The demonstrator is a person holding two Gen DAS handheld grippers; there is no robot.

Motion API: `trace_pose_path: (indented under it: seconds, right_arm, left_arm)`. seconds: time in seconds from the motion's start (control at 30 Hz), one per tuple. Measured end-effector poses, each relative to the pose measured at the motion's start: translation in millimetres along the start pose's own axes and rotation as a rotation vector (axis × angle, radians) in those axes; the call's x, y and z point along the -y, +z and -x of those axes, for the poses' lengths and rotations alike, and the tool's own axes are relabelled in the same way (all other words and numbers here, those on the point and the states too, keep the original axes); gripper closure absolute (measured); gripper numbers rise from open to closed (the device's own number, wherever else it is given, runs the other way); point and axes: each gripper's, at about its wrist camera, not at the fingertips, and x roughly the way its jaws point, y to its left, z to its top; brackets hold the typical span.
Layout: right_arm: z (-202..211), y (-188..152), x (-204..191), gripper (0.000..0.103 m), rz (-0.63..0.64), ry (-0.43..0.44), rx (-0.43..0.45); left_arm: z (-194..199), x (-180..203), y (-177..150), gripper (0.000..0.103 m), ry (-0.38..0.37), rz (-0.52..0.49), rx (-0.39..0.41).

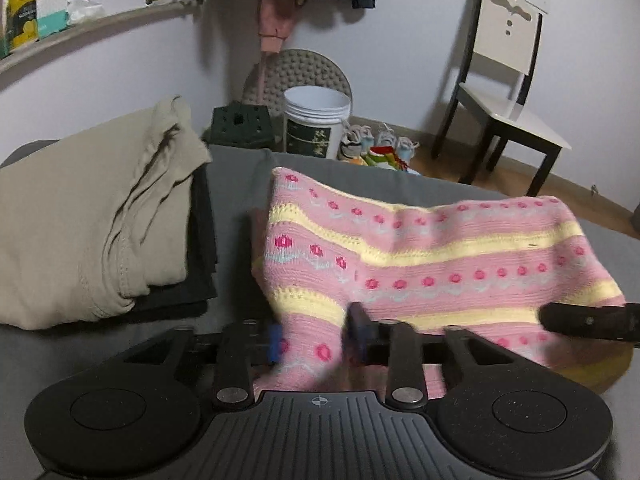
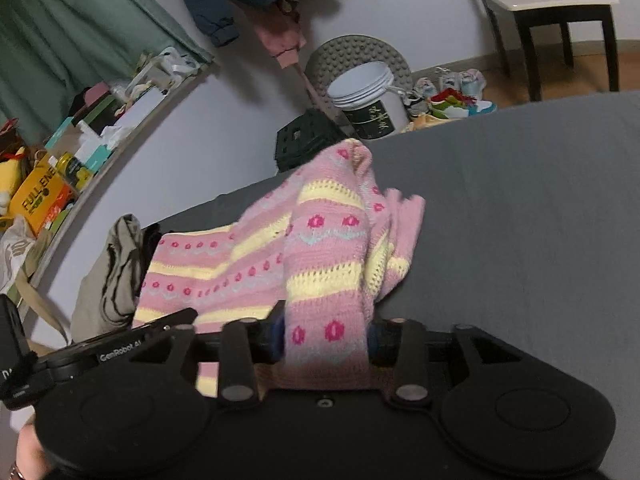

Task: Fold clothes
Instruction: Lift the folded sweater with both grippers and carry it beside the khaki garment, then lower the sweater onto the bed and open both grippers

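Observation:
A pink knitted garment (image 1: pixel 420 248) with yellow stripes and red dots lies spread over the grey bed (image 1: pixel 240 184). My left gripper (image 1: pixel 316 340) is shut on its near edge, with fabric bunched between the blue pads. In the right wrist view the same pink knit (image 2: pixel 320 248) rises in a fold, and my right gripper (image 2: pixel 328 340) is shut on its near part. The right gripper's black body (image 1: pixel 592 320) shows at the right edge of the left wrist view. The left gripper's body (image 2: pixel 120 344) shows at the lower left of the right wrist view.
A folded beige garment (image 1: pixel 92 224) sits on a dark one (image 1: pixel 200 264) at the bed's left. Beyond the bed stand a white bucket (image 1: pixel 316 120), a dark stool (image 1: pixel 240 124), shoes (image 1: pixel 376 144) and a chair (image 1: pixel 504 92). A cluttered shelf (image 1: pixel 80 4) runs along the wall. The grey bed (image 2: pixel 520 208) stretches to the right.

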Motion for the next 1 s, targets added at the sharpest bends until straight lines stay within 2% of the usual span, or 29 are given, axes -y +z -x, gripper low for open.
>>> trace_pose_path:
  seconds: [0.03,0.1,0.23,0.3,0.33,0.43,0.5,0.6,0.67,0.7,0.73,0.8,0.9,1.0]
  right_arm:
    - [-1.6,-0.3,1.6,0.047,-0.018,-0.010,0.004]
    - [-2.4,-1.4,5.6,0.040,-0.061,-0.021,0.013]
    - [11.8,-1.8,3.0,0.038,-0.074,-0.050,0.044]
    - [27.7,-0.5,-4.1,0.037,-0.042,-0.082,0.089]
    - [37.1,-0.3,-8.7,0.037,-0.023,-0.090,0.117]
    - [60.3,-2.1,-27.5,0.040,0.069,-0.023,0.182]
    - [62.8,-4.2,-43.6,0.043,0.143,0.006,0.175]
    - [45.2,-14.8,-64.7,0.044,0.240,-0.001,0.128]
    - [29.0,-22.4,-67.7,0.044,0.255,-0.016,0.101]
    - [19.8,-25.1,-66.3,0.044,0.251,-0.031,0.082]
    - [14.4,-27.8,-63.5,0.045,0.245,-0.046,0.078]
    - [8.8,-31.7,-58.6,0.045,0.240,-0.064,0.085]
    - [12.7,-31.8,-60.2,0.045,0.252,-0.067,0.090]
    - [37.9,-33.8,-70.4,0.043,0.263,-0.039,0.128]
  left_arm:
    - [-1.5,-1.8,-1.6,0.033,0.018,0.005,0.005]
    - [-1.6,-8.1,-2.9,0.020,0.048,0.030,0.008]
    - [17.7,-24.2,-3.6,0.020,0.070,0.103,0.021]
    - [34.9,-28.6,-6.2,0.020,0.070,0.110,0.067]
    - [44.9,-29.4,-8.2,0.020,0.057,0.108,0.102]
    - [68.7,-25.4,-13.7,0.020,-0.057,0.096,0.206]
    - [68.2,-15.7,-13.2,0.019,-0.102,0.058,0.188]
    - [52.6,4.7,-19.7,0.019,-0.057,-0.050,0.137]
    - [33.0,13.0,-27.1,0.019,-0.029,-0.085,0.069]
    - [24.3,13.9,-28.6,0.019,-0.017,-0.085,0.028]
    - [20.3,12.6,-30.4,0.012,-0.011,-0.075,0.018]
    - [16.6,5.5,-32.2,0.006,-0.013,-0.032,0.010]
    - [22.3,-4.9,-30.7,0.006,-0.014,0.031,-0.003]
    - [49.0,-7.4,-36.6,0.006,0.003,0.043,0.041]
